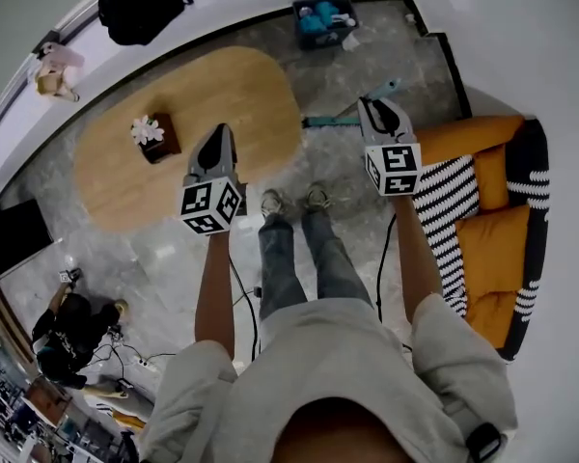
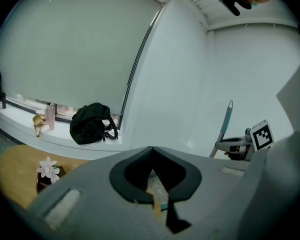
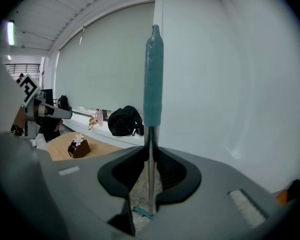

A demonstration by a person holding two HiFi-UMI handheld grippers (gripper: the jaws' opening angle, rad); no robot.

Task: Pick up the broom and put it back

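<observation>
Pointing fwd, R gripper [image 3: 150, 146] (clamps broom [image 3: 153, 79])

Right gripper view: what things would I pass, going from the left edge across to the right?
left tool → brown flower box → pink bottle → black backpack → broom handle → orange cushion

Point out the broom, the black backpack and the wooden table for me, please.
broom [image 3: 153, 84]: right gripper view, on its teal grip.
black backpack [image 2: 92, 124]: left gripper view, middle of the bag.
wooden table [image 1: 241, 95]: head view, bare part of its top.
</observation>
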